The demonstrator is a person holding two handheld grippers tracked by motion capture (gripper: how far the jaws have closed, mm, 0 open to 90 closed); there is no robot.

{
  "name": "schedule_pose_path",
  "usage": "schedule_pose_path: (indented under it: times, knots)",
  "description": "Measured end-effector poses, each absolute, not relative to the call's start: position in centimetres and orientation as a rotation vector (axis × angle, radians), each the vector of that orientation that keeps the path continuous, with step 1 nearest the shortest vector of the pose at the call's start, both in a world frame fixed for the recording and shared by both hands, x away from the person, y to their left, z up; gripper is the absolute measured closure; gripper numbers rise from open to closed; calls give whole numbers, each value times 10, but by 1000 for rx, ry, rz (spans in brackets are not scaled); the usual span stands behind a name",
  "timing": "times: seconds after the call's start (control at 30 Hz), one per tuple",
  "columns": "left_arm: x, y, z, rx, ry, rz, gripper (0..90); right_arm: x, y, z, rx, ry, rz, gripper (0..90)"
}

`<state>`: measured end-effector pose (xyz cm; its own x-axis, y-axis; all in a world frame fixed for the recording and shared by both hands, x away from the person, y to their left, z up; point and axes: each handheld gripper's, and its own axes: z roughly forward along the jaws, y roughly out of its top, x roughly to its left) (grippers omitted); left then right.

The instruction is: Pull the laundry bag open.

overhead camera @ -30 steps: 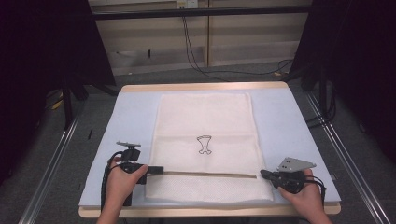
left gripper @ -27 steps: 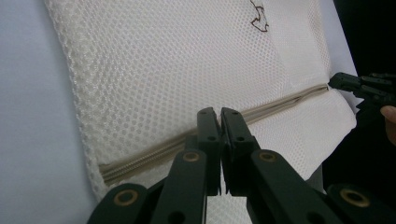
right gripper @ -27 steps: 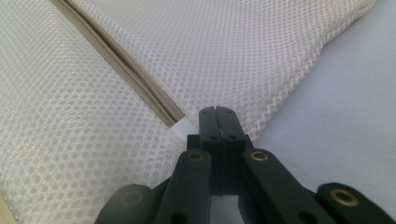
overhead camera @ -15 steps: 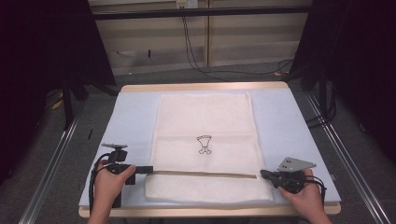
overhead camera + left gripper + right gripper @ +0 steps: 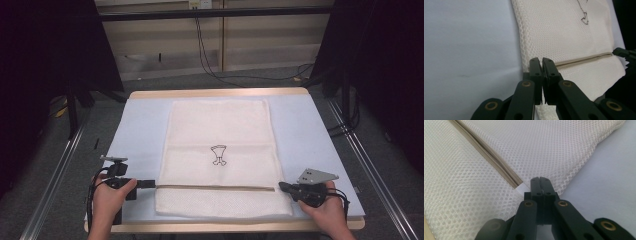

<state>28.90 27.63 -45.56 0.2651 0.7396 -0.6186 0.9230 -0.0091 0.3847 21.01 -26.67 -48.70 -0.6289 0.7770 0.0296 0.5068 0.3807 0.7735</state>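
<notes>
My right gripper (image 5: 283,186) pinches the mesh bag (image 5: 220,150) at its zipper's (image 5: 215,188) right end; my left gripper (image 5: 151,184), jaws nearly together, sits empty at the left end.

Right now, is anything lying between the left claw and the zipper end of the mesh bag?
Nothing visible does. The left claw sits right at the left edge of the mesh bag, in line with the zipper, with only bare table cover beside it. The right claw is at the opposite end.
</notes>
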Motion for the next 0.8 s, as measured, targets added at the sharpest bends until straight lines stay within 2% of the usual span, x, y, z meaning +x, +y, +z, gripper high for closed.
schedule_pose_path:
  times: [0.27, 0.3, 0.37, 0.43, 0.47, 0.5, 0.6, 0.73, 0.8]
  knots:
    - [289, 275, -457, 1823, 1511, -299, 872, 210, -268, -488, 1140, 2298, 1133, 900]
    - [289, 275, -455, 1821, 1507, -250, 865, 210, -269, -488, 1147, 2291, 1147, 900]
    - [289, 278, -451, 1817, 1492, -167, 800, 211, -273, -488, 1185, 2271, 1188, 900]
    - [289, 281, -448, 1748, 1487, -154, 703, 211, -277, -484, 1217, 2221, 1205, 900]
    - [289, 282, -448, 1736, 1480, -123, 644, 211, -281, -481, 1221, 2186, 1204, 869]
    - [290, 284, -448, 1750, 1481, -84, 572, 213, -288, -477, 1241, 2109, 1211, 685]
    - [291, 285, -450, 1754, 1498, -29, 541, 214, -296, -477, 1247, 2051, 1180, 634]
    - [293, 285, -449, 1761, 1498, 61, 455, 216, -310, -478, 1272, 1985, 1150, 495]
    - [293, 284, -448, 1751, 1504, 94, 441, 216, -311, -478, 1284, 1978, 1152, 482]
